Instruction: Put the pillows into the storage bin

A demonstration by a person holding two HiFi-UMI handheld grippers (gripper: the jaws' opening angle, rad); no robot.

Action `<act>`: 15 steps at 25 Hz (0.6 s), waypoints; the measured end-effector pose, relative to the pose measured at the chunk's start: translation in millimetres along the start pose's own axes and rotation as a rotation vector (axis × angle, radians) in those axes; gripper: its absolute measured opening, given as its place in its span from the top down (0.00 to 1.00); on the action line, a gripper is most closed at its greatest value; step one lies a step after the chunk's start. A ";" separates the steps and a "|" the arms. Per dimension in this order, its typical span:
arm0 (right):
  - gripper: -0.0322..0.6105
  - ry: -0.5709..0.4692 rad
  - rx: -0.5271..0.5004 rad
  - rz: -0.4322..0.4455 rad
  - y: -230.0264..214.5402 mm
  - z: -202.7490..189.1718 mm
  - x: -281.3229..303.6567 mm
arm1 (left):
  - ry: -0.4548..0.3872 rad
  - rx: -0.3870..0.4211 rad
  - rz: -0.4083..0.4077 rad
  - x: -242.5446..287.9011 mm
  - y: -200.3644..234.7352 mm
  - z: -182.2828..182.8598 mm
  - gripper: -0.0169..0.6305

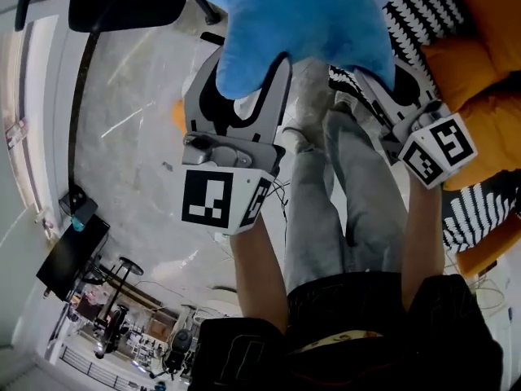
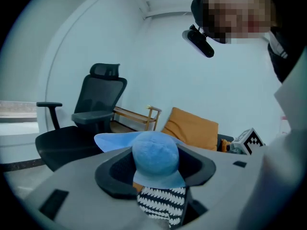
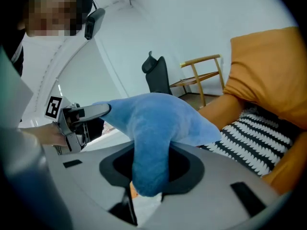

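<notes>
Blue pillow (image 1: 285, 23) held in mid-air over the person's grey-trousered legs (image 1: 350, 202). The left tongs (image 2: 156, 163) are clamped on one plush corner, and the right tongs (image 3: 148, 171) are clamped on another. To the right, orange pillows (image 1: 480, 96) lie against a black-and-white pillow (image 1: 431, 6). Below is a pale, glossy floor (image 1: 138, 137). A black office chair (image 2: 91, 114) and a wooden rack (image 2: 136, 116) stand near the far, light-coloured wall. The blue pillow's upper edge is cut off in the head view.
</notes>
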State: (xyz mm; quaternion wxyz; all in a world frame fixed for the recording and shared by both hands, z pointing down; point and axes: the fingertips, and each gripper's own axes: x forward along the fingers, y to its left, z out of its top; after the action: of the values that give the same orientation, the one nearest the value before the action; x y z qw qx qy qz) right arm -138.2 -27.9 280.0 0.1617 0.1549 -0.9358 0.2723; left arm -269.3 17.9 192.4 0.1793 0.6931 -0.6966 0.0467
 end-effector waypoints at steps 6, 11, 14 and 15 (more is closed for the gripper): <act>0.75 0.090 -0.086 0.108 95.6 -17.6 53.8 | -0.016 -0.083 0.151 -94.7 77.8 -15.0 0.61; 0.75 0.190 -0.143 0.219 180.4 -56.3 95.3 | -0.018 -0.161 0.296 -187.0 134.1 -47.5 0.61; 0.75 0.251 -0.178 0.283 225.7 -80.2 113.6 | -0.014 -0.203 0.375 -237.9 159.0 -66.0 0.60; 0.75 0.268 -0.189 0.304 237.6 -87.3 121.0 | -0.014 -0.216 0.400 -251.1 167.5 -72.1 0.60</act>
State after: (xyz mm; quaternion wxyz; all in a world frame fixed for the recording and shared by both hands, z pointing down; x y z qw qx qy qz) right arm -317.8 187.5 287.5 0.2554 -0.0412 -0.9400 0.2226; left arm -426.7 284.6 211.3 0.2347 0.5181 -0.8225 0.0016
